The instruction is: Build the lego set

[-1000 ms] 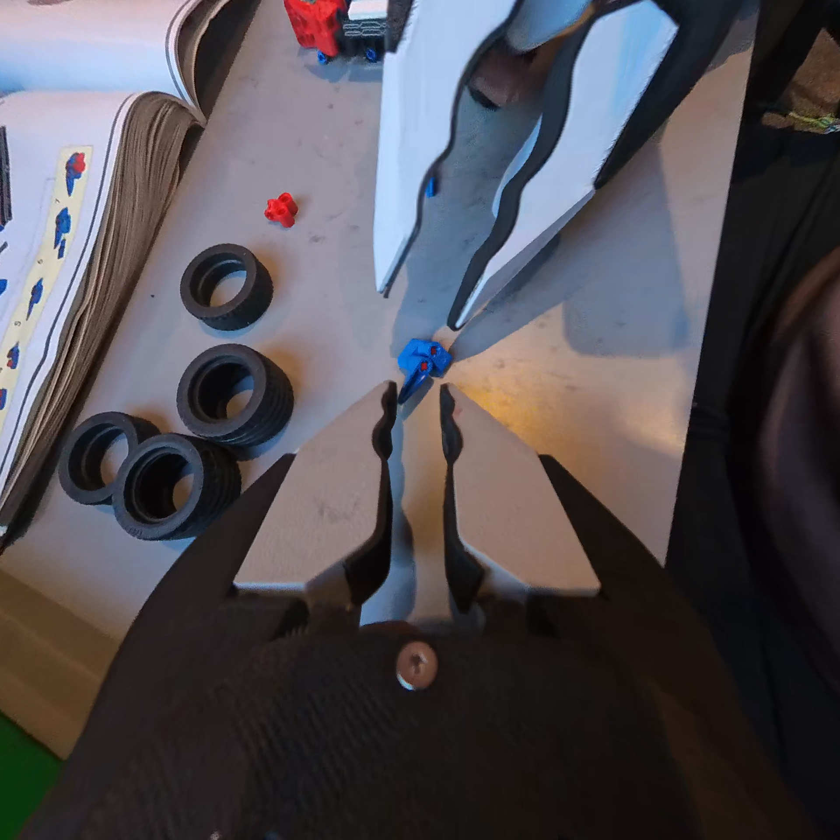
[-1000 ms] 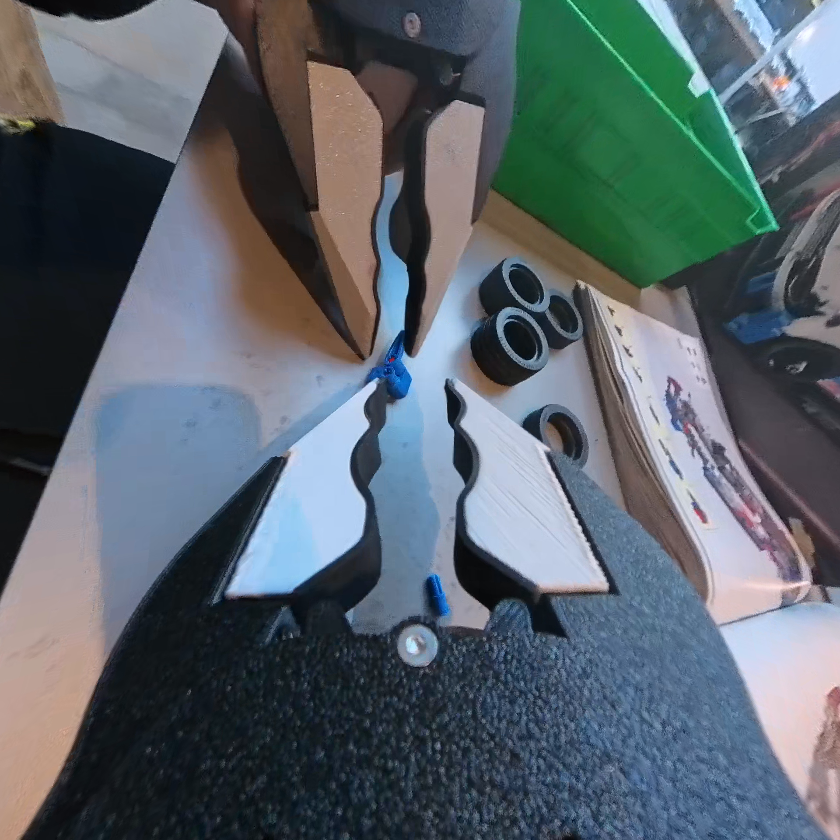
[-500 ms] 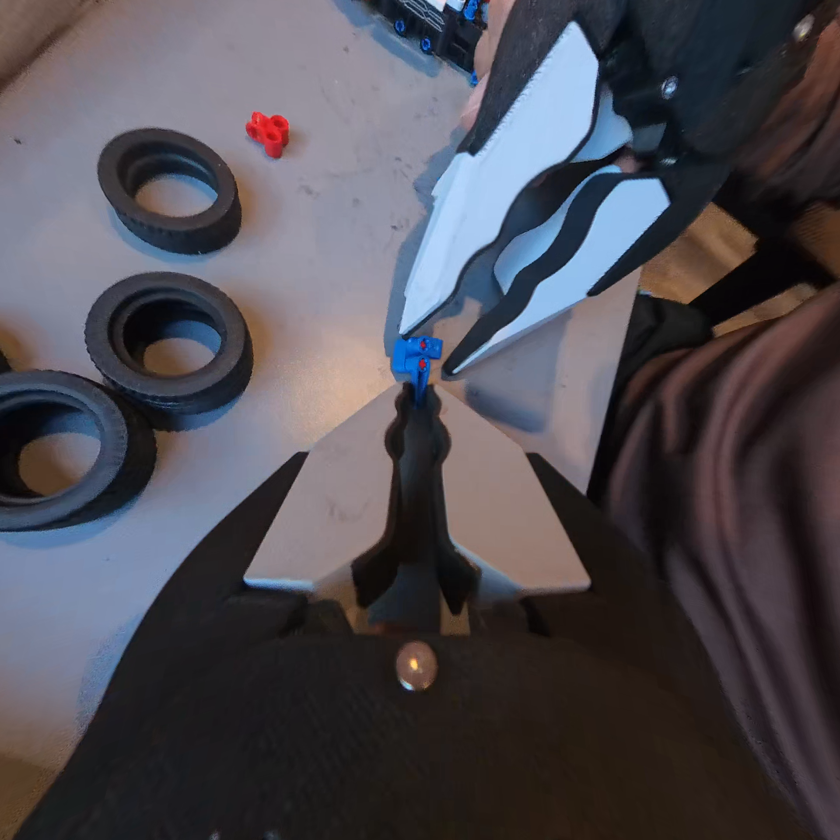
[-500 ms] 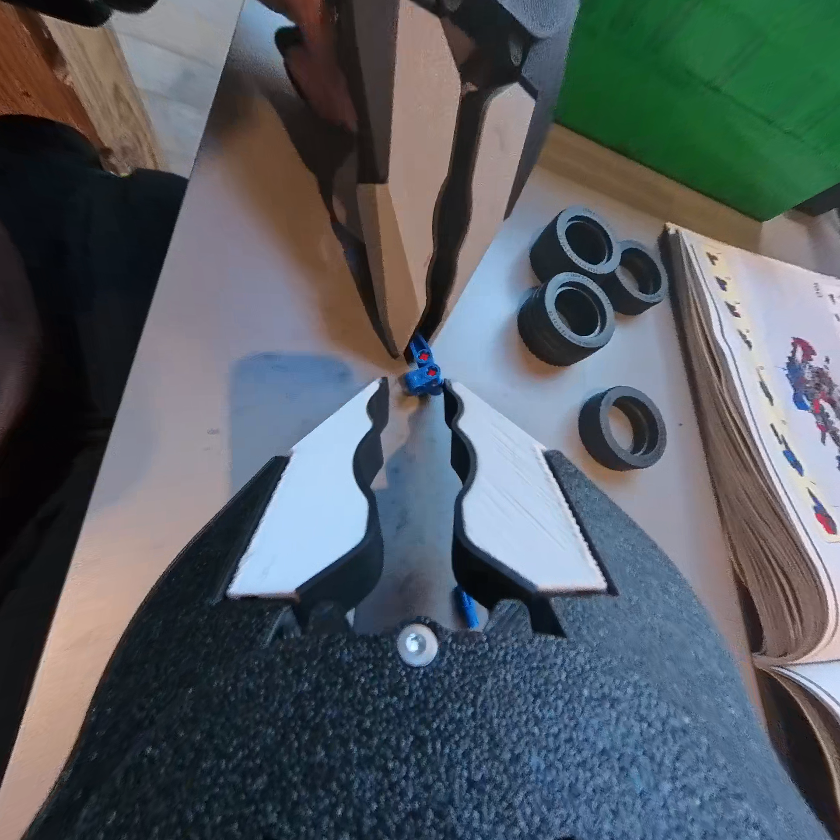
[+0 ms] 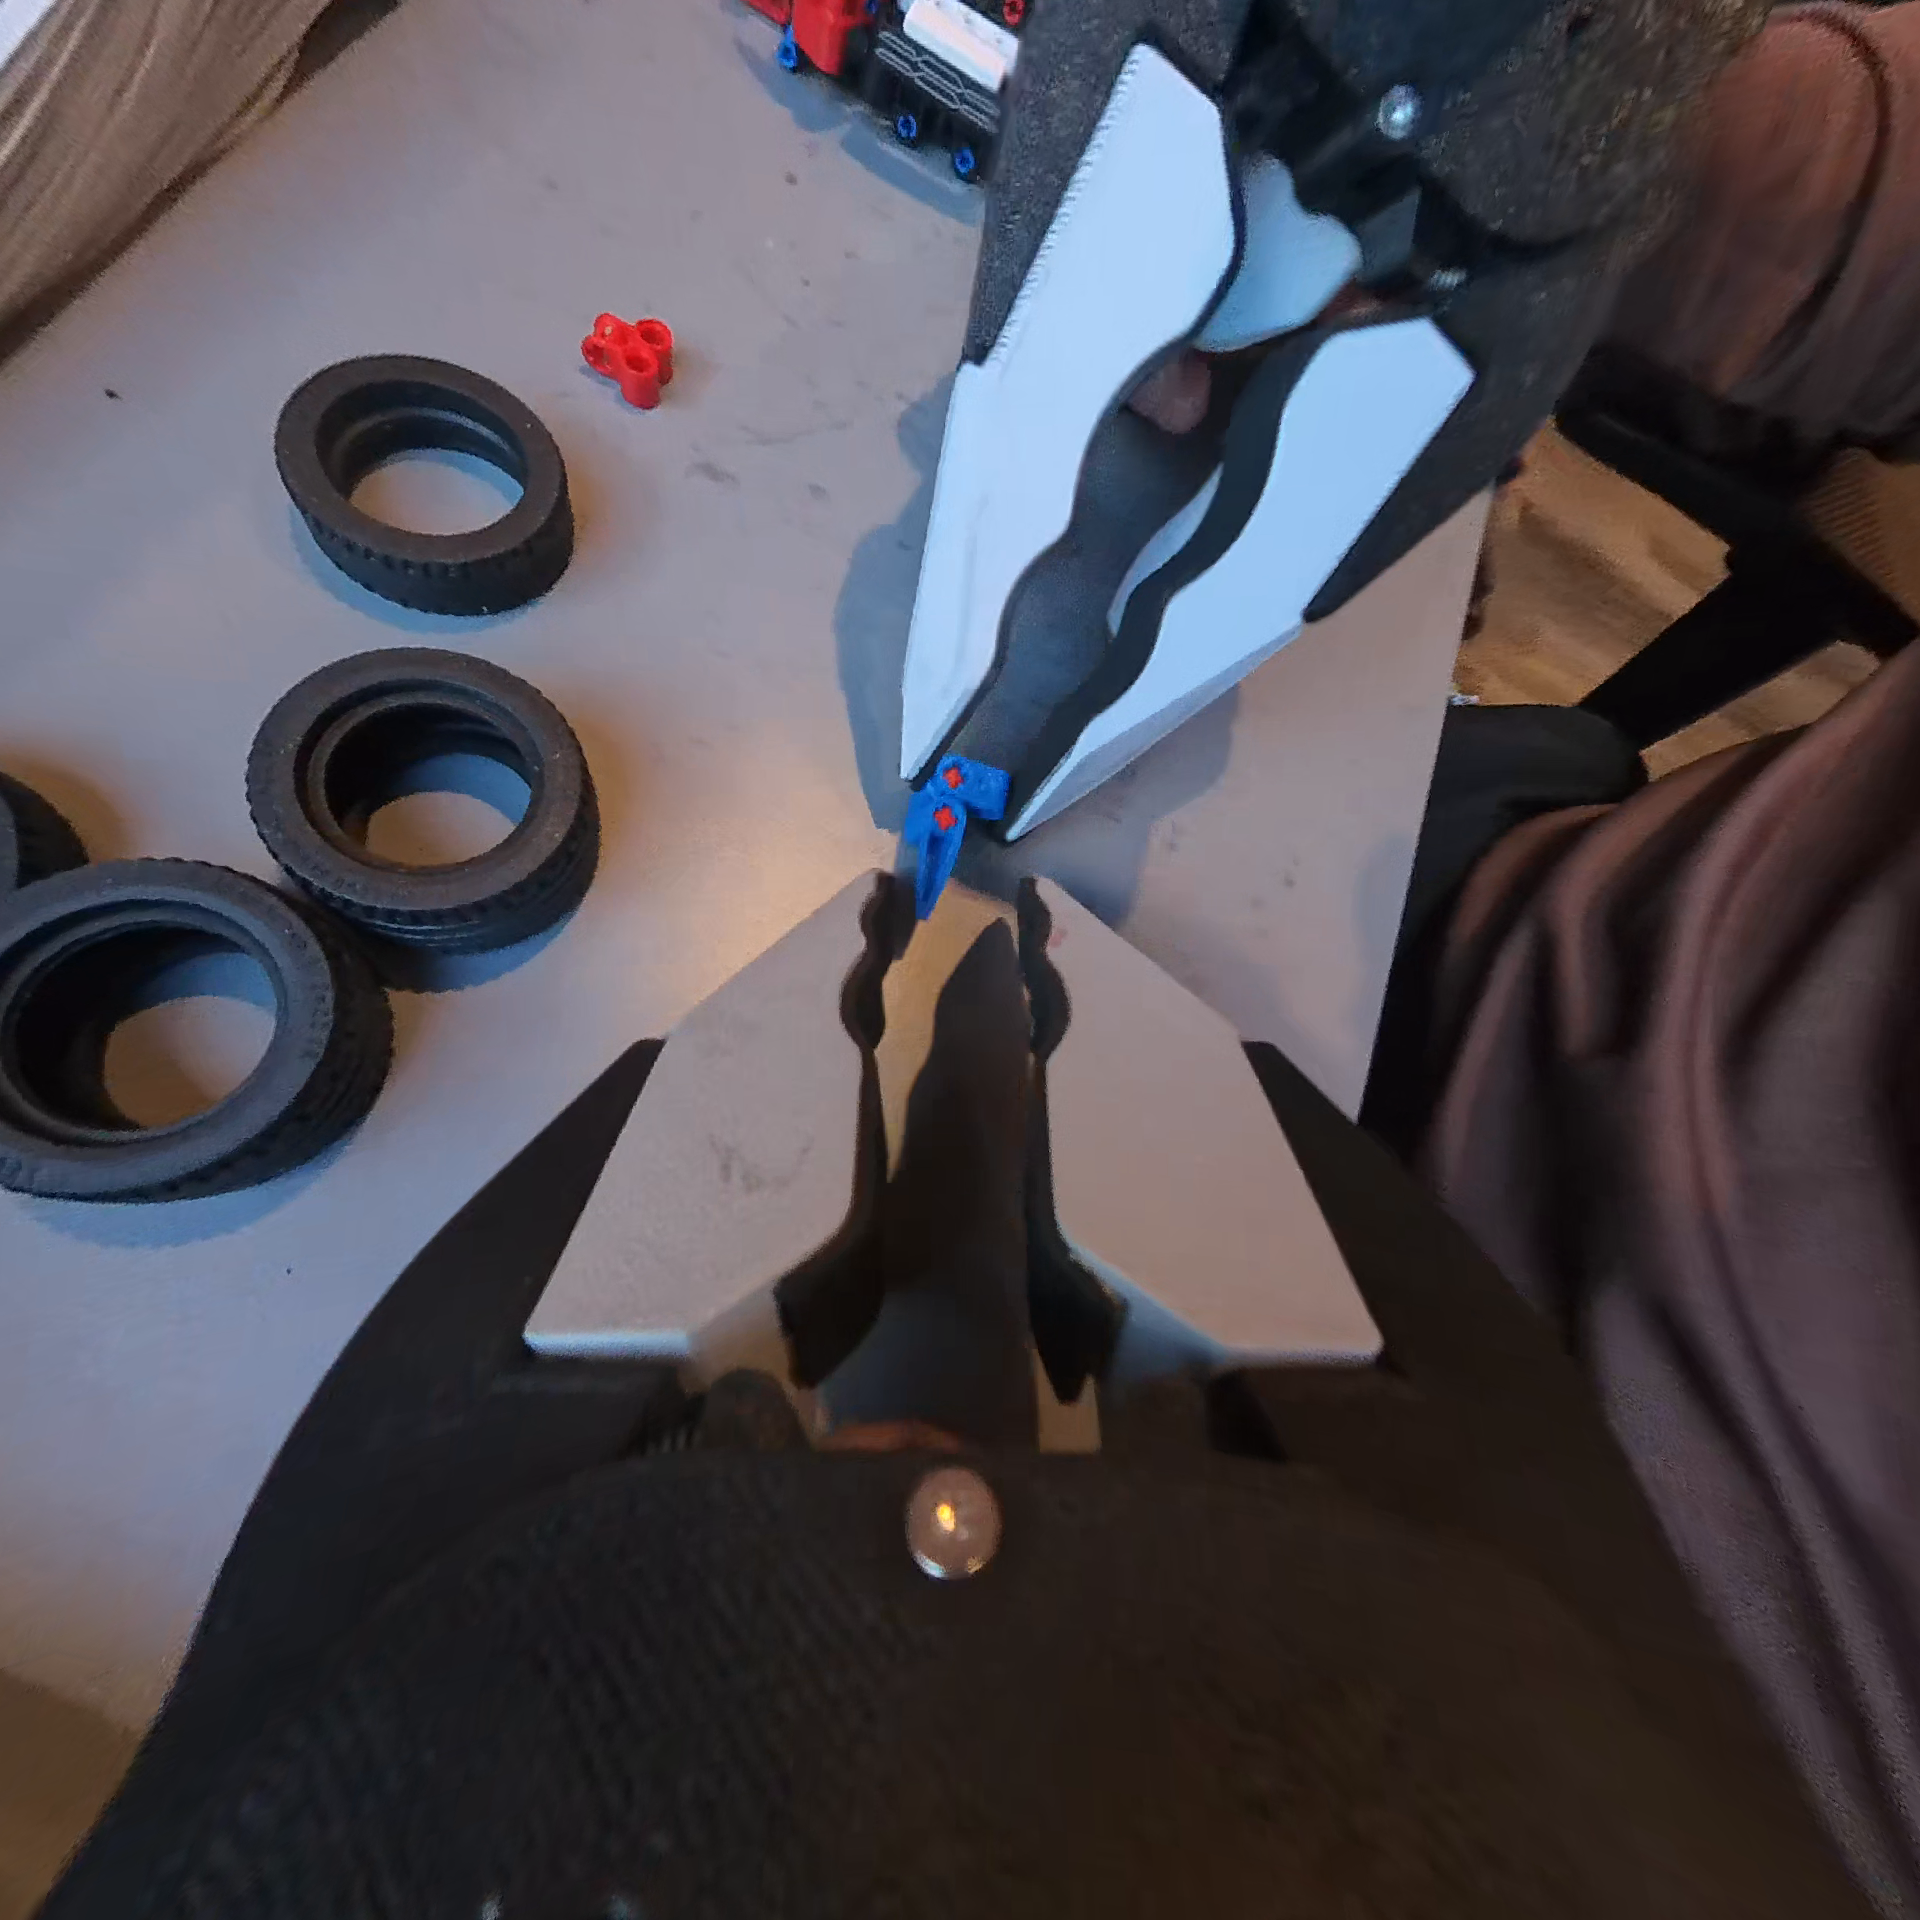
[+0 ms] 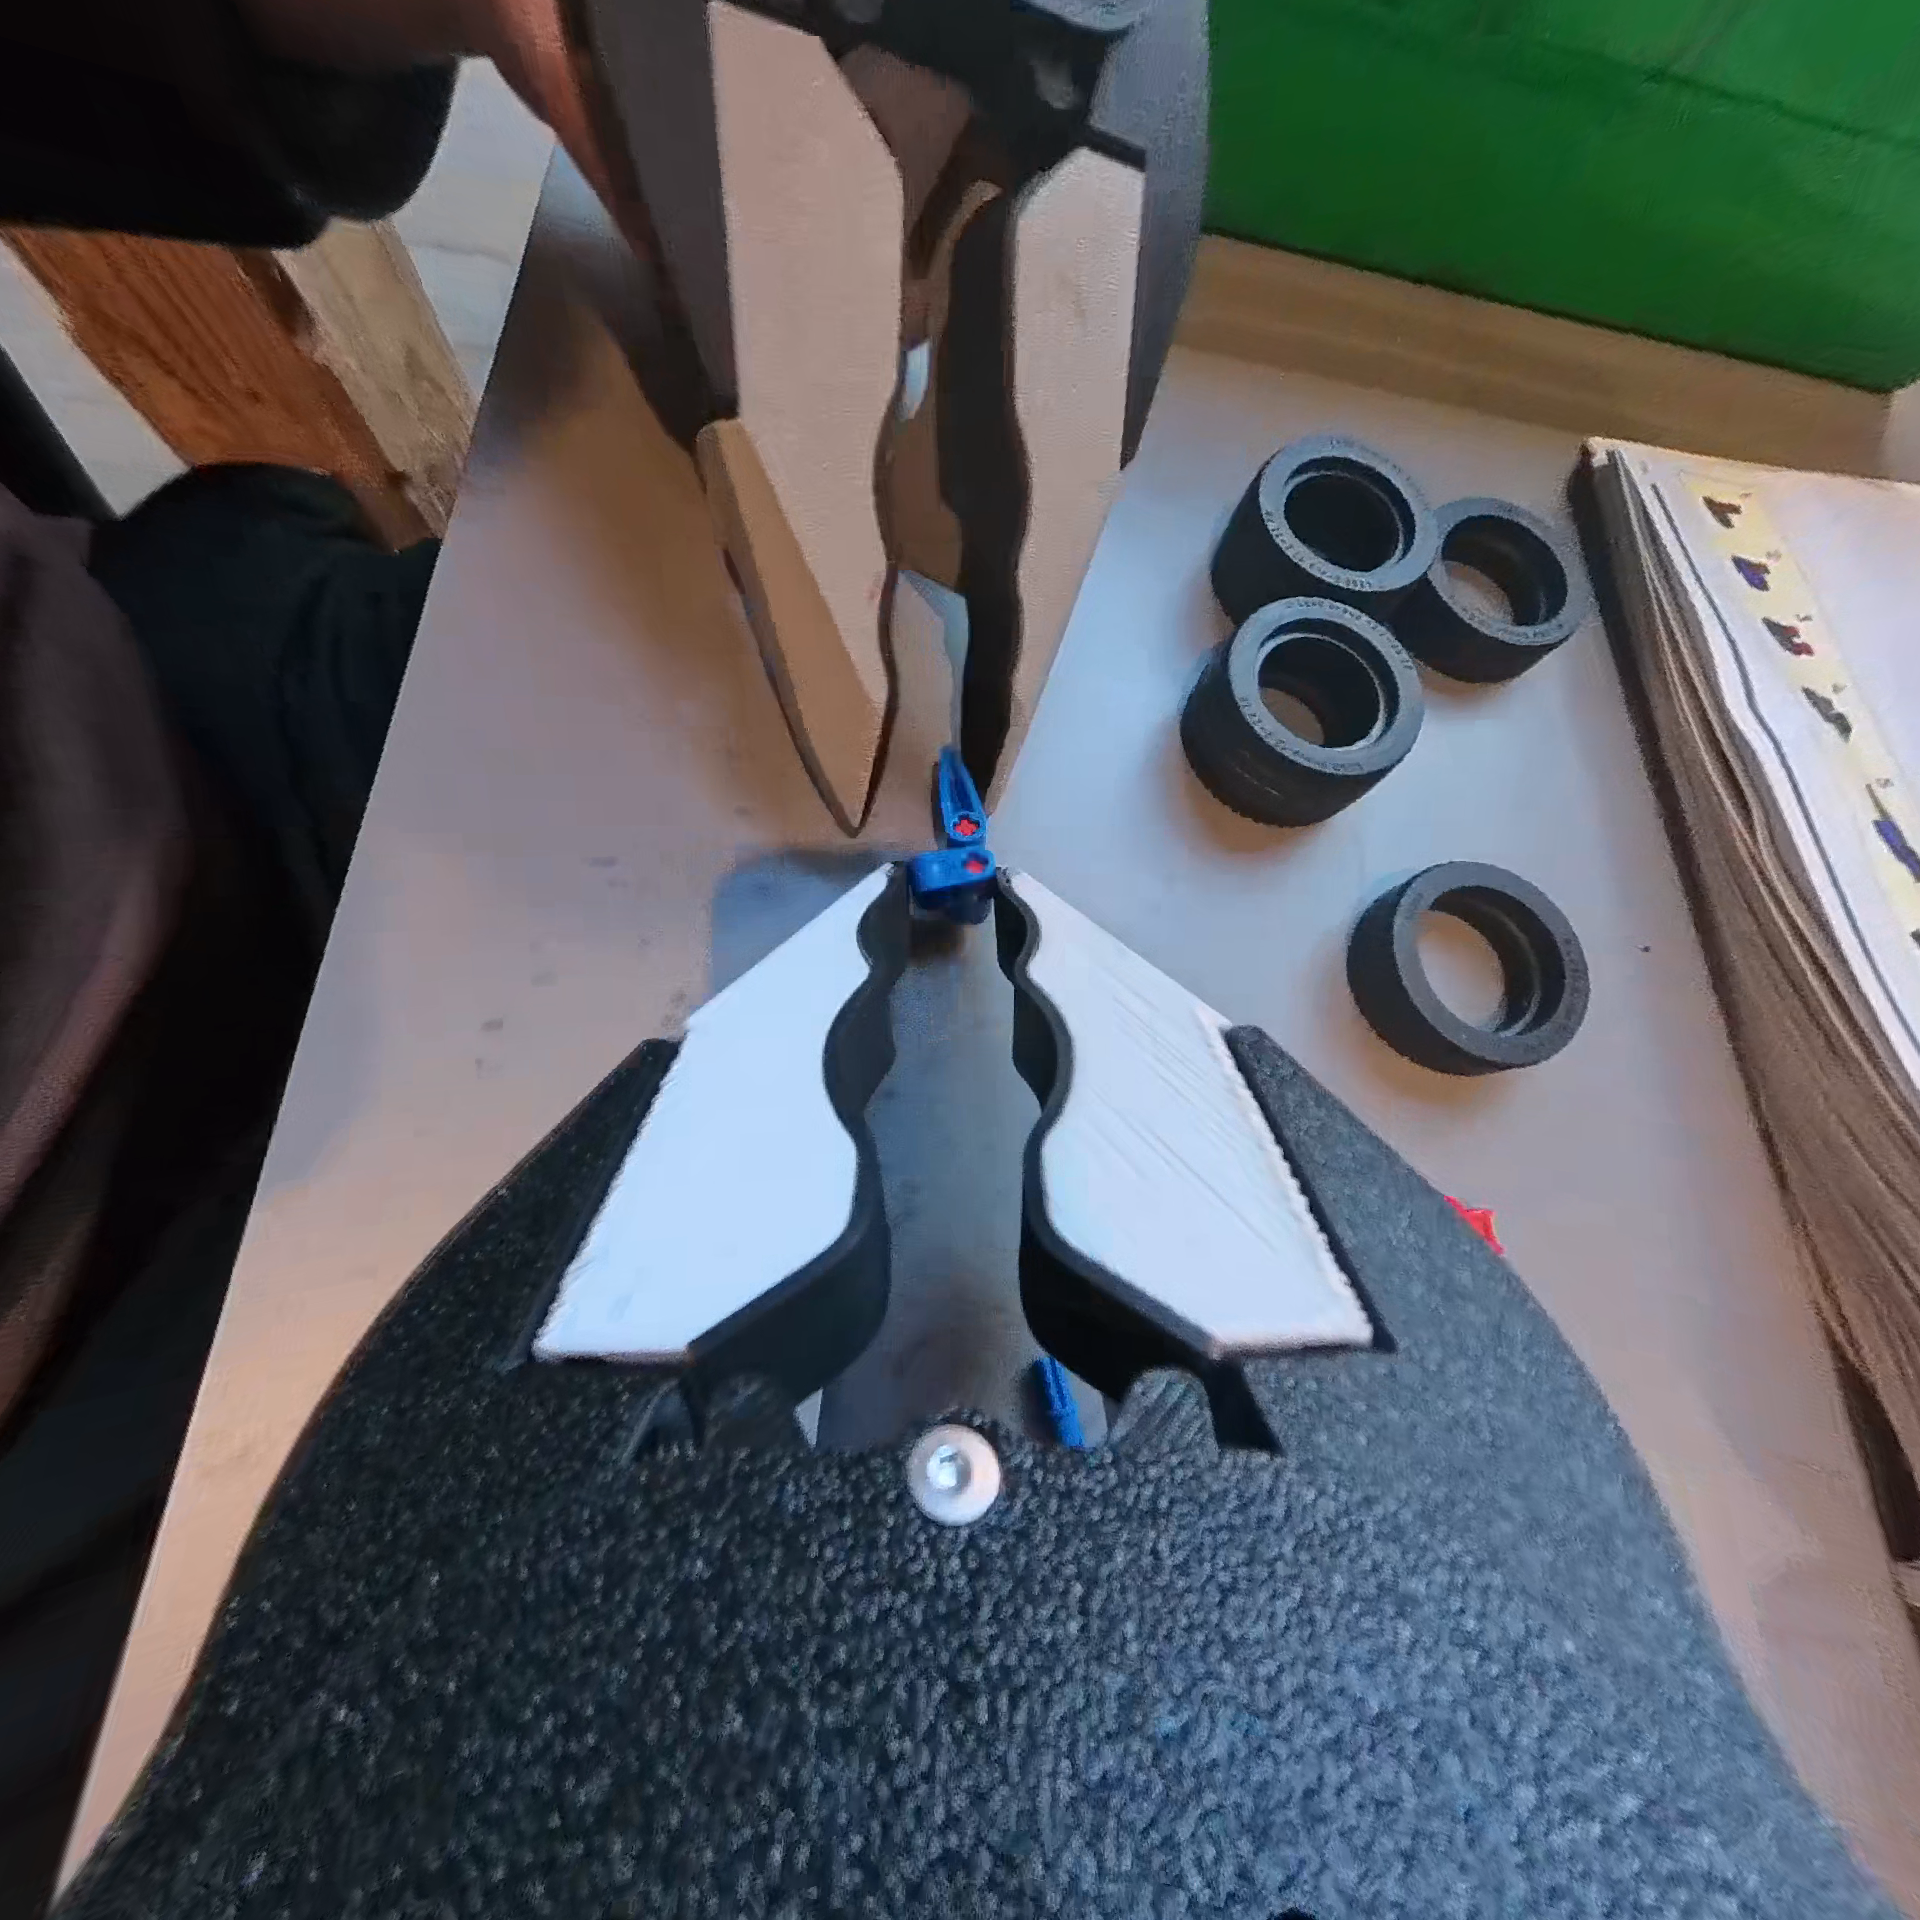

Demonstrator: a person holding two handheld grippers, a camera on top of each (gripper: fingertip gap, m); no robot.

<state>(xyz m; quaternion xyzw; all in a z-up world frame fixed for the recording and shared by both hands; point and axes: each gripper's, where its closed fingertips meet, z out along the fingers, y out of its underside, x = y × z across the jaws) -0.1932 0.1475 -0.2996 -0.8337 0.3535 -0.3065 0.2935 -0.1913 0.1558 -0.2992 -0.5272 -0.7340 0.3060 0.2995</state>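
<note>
A small blue lego assembly with red axle ends (image 5: 951,810) sits just above the grey table (image 5: 727,644). My right gripper (image 6: 948,878) is shut on its blue block (image 6: 951,883). In the left wrist view the right gripper (image 5: 964,800) reaches in from the top with white fingers. My left gripper (image 5: 953,896) is open. The thin blue arm of the assembly (image 5: 928,883) pokes between its tips, close to one finger. In the right wrist view the left gripper (image 6: 923,798) comes in from above, facing mine.
Several black tyres (image 5: 426,488) (image 6: 1299,717) lie on the table beside a small red connector (image 5: 629,356). A part-built red and black model (image 5: 894,52) stands at the far edge. An open instruction book (image 6: 1766,779) and a green bin (image 6: 1558,156) border the table. A loose blue pin (image 6: 1055,1403) lies under my right gripper. The tips of both grippers are at nearly the same place. From the right gripper's tips to the loose blue pin (image 6: 1055,1403) is close to 9 cm.
My left gripper, shut on the blue assembly half a second ago, has opened. My right gripper has closed on the blue block. Both grippers shifted little.
</note>
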